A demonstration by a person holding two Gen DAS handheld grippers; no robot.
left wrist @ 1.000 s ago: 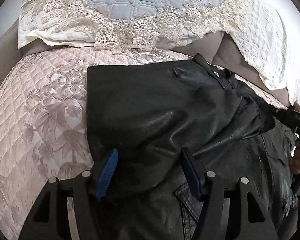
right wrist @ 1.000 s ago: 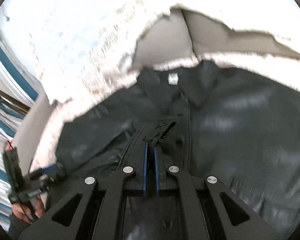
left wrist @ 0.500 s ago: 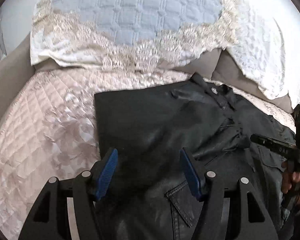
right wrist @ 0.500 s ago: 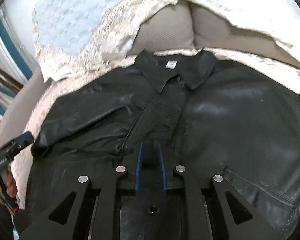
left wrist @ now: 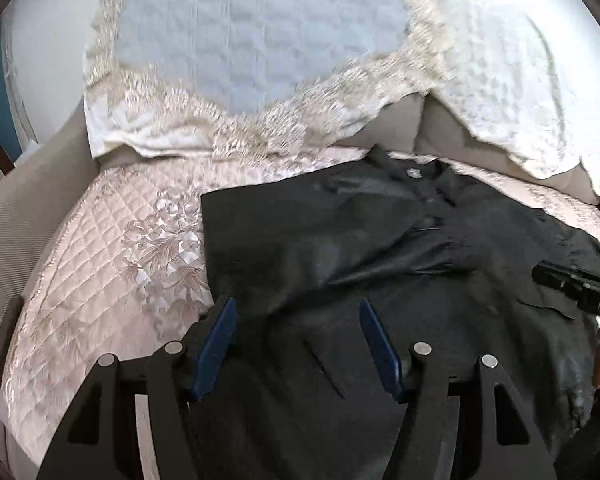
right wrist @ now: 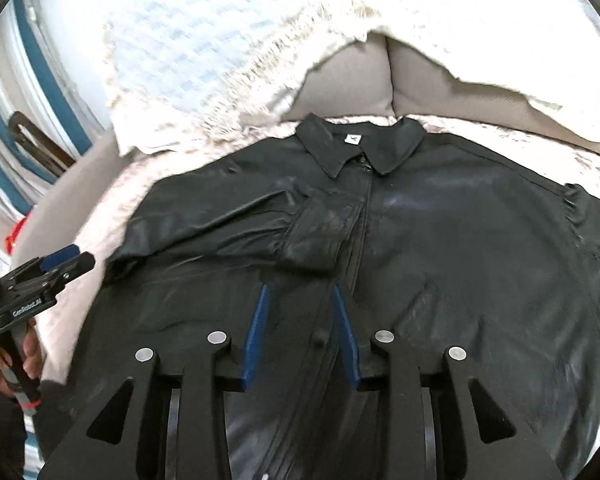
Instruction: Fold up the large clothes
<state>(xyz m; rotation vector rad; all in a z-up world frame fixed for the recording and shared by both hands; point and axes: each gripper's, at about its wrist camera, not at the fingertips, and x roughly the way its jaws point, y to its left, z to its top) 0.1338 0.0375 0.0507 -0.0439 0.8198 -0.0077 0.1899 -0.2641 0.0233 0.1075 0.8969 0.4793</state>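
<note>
A black leather jacket lies front up on a pink quilted sofa cover, collar toward the backrest. One sleeve is folded across its chest, the cuff near the front placket. My right gripper hovers over the jacket's front just short of that cuff; its jaws are opening and nothing is between them. My left gripper stands open above the jacket's folded side, empty. Each view also catches the other tool: the right gripper at the edge, and the left gripper held by a hand.
A pale blue quilted cushion with lace trim and a white lace cover lean on the grey sofa back behind the jacket. Bare pink cover lies to the jacket's left. Blue and white stripes show past the sofa arm.
The right gripper let go of the sleeve cuff, its jaws parted, and it drew back from the jacket. The left gripper also pulled back and rose, still open. The sleeve stays folded on the chest.
</note>
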